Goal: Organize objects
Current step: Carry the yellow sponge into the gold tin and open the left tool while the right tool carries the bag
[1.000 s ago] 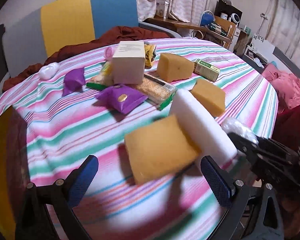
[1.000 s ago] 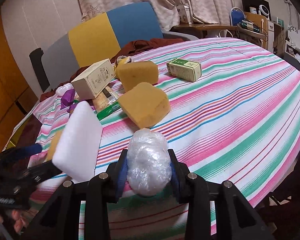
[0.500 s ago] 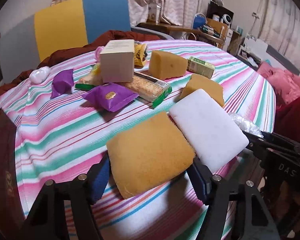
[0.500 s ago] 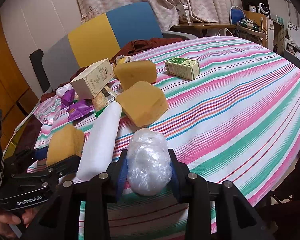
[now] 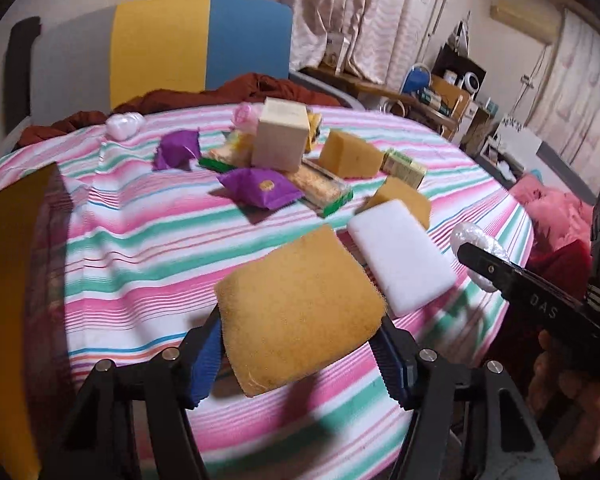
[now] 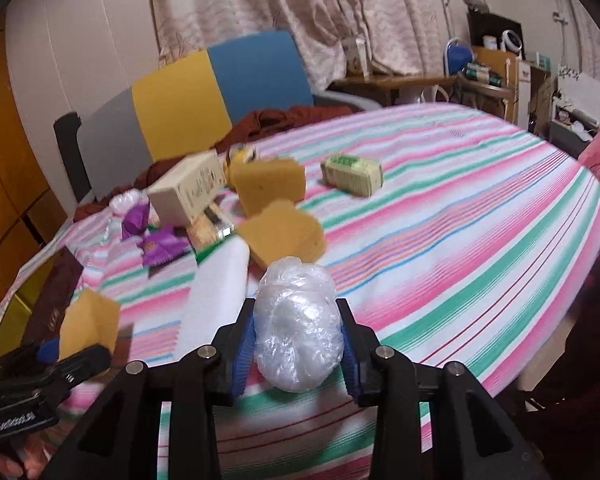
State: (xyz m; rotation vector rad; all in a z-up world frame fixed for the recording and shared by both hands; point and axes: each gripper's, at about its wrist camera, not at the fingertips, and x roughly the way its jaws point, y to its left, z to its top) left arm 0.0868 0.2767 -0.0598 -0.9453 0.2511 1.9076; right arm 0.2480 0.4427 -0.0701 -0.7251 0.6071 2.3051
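My left gripper now squeezes the yellow sponge and has lifted it off the striped tablecloth; a second ago it was open around it. The white foam block lies flat just past it, to the right. My right gripper still hugs the plastic-wrapped ball. Further ahead sits the messy pile, so I think sorting comes next.
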